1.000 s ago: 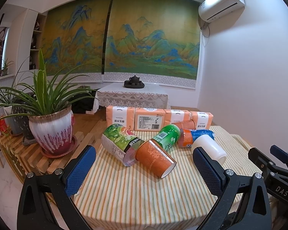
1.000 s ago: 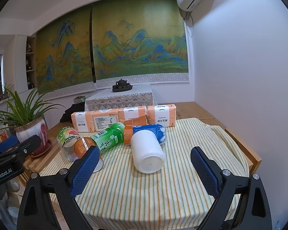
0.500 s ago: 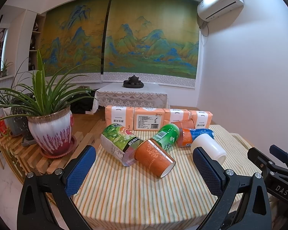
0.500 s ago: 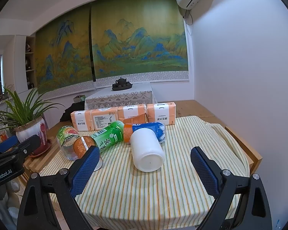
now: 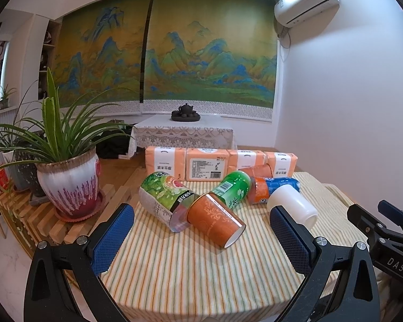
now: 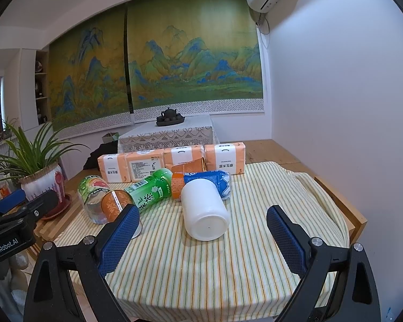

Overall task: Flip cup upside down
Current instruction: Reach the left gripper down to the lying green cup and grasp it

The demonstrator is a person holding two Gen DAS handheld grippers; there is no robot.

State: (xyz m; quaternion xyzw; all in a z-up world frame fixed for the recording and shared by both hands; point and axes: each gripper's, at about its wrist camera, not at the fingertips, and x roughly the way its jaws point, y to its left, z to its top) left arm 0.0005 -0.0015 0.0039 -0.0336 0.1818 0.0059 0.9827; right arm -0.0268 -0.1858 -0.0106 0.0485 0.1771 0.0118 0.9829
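Observation:
An orange paper cup (image 5: pixel 215 220) lies on its side on the striped tablecloth, mouth toward me; it also shows in the right wrist view (image 6: pixel 115 206). A white plastic cup (image 6: pixel 204 210) lies on its side, its flat base toward the right camera; it shows in the left wrist view (image 5: pixel 291 206) too. My left gripper (image 5: pixel 201 241) is open and empty, hovering before the orange cup. My right gripper (image 6: pixel 202 241) is open and empty, just short of the white cup.
A green tea bottle (image 5: pixel 232 189), a green-labelled bottle (image 5: pixel 162 198), a blue-orange bottle (image 6: pixel 201 182) and another orange cup (image 6: pixel 189 165) lie by the cups. Tissue packs (image 5: pixel 201 165) line the back. A potted plant (image 5: pixel 67 185) stands left on wooden slats. The striped cloth (image 6: pixel 228 268) hangs over the front edge.
Both views have shifted only slightly; the objects sit a touch nearer in frame. Both grippers stay open and nothing on the table has moved.

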